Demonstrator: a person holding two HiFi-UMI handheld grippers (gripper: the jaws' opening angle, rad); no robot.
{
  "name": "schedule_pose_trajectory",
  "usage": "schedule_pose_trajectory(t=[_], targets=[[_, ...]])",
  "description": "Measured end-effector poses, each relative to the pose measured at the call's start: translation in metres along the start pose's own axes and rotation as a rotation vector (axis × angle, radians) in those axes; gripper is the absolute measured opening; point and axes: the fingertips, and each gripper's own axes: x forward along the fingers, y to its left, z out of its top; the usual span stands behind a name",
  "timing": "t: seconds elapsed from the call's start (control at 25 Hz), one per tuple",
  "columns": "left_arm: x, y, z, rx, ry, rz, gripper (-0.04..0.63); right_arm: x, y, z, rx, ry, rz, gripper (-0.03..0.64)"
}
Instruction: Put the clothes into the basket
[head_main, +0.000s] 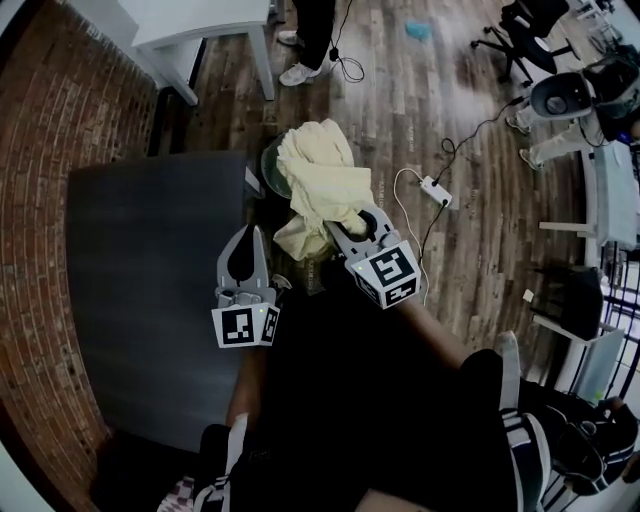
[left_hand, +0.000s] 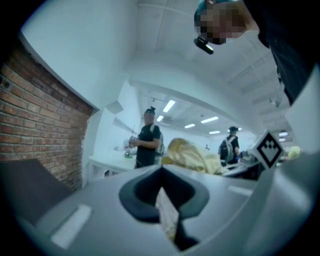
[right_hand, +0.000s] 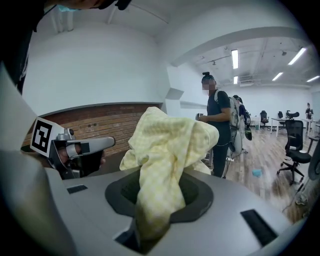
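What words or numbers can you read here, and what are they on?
None: no words or numbers can be read anywhere. The black-and-white squares on the left gripper and right gripper are patterns, not letters. The yellow cloth shows no writing.

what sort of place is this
Most likely an open-plan office or lab: wheeled office chairs, white desks and ceiling strip lights over a wood-look floor, beside a brick wall.
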Motion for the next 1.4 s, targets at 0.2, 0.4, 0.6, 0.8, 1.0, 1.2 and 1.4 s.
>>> schedule_pose_trajectory(t=[0.2, 0.4, 0.6, 0.8, 1.0, 1.2, 1.4], targets=[[0.034, -0.034, 0.0, 0.006, 0.001, 0.024, 0.003, -0.01, -0.051, 0.003, -0.003, -0.009, 0.014, 0.109], [0.043, -0.046, -0.002, 0.014, 0.016, 0.057, 0.004, -0.012, -0.073, 0.003, -0.003, -0.008, 0.034, 0.109], [0.053, -0.047, -0.01, 0.006, 0.043, 0.061, 0.003, -0.003, -0.086, -0.001, 0.01, 0.012, 0.034, 0.109], [0.073, -0.034, -0.018, 0.001, 0.054, 0.037, 0.004, 0.015, -0.095, -0.004, 0.016, 0.03, 0.013, 0.109], [0.101, -0.011, -0.022, -0.014, 0.047, 0.01, 0.003, 0.045, -0.107, -0.006, 0.02, 0.052, -0.024, 0.109], [0.12, 0.006, -0.031, -0.027, 0.065, -0.017, 0.003, 0.069, -0.112, -0.013, 0.035, 0.095, -0.045, 0.109], [0.134, 0.031, -0.034, -0.02, 0.072, -0.018, 0.003, 0.1, -0.113, -0.022, 0.032, 0.134, -0.049, 0.109]])
